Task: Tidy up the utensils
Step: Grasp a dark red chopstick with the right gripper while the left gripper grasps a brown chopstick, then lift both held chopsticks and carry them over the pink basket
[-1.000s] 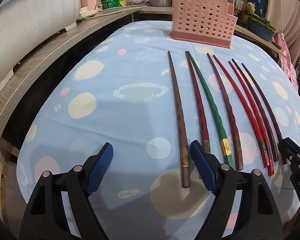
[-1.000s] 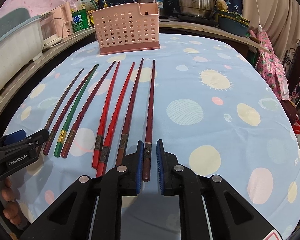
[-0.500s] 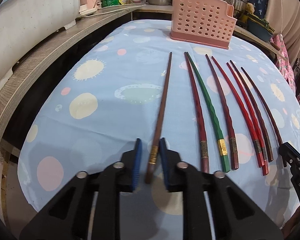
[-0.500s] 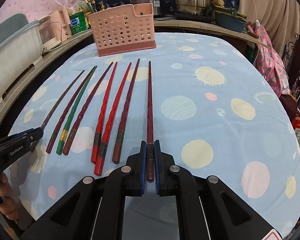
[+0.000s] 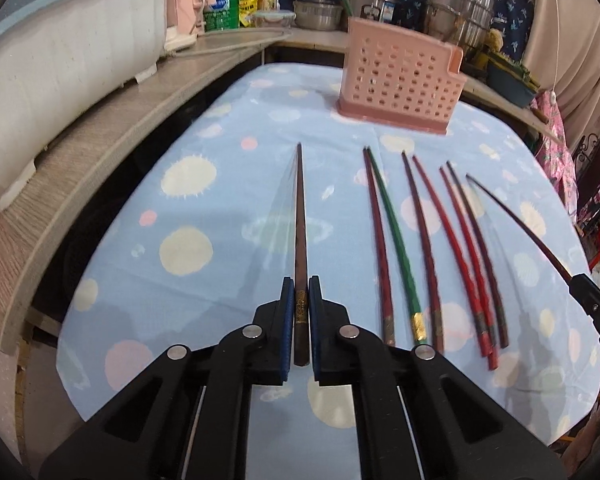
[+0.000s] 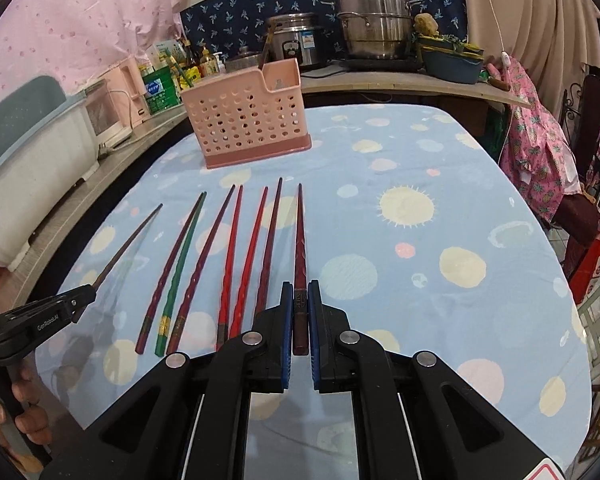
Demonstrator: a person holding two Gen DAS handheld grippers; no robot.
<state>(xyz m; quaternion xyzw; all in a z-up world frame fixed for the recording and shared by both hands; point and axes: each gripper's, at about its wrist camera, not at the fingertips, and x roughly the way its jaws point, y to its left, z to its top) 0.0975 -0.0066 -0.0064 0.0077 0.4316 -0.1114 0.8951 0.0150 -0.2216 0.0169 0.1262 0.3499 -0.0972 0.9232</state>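
Gripping 1 chopstick apiece, both hands look to be at the pick-up step of sorting the utensils. The left gripper (image 5: 299, 308) is pinched on the brown chopstick (image 5: 300, 216) near its thick, gold-banded end, and the right gripper (image 6: 299, 308) is pinched the same way on the dark red chopstick (image 6: 300, 236). Each stick runs straight out ahead of its gripper, tip pointing toward the pink perforated holder (image 6: 246, 120) at the far side of the blue spotted tablecloth (image 6: 440, 216).

From the left wrist view the dark red stick slants up off the cloth to the right, and from the right wrist view the brown one angles up toward the left gripper — so both appear lifted at the held end, though whether the tips have cleared the cloth is hard to tell.

6 chopsticks lie on the cloth between the 2 grippers, roughly parallel: a maroon one (image 5: 376, 236) touching the green chopstick (image 5: 396, 240) near their tips, another dark one, then 3 red and dark sticks bunched close at their thick ends.

The next move likely calls for carrying both sticks forward to the holder, which stands well apart from the grippers, and tipping each one upright so it can drop through the open top. Held so near the end, a long stick may swing or twist in the pads — a risk when aiming for the opening.
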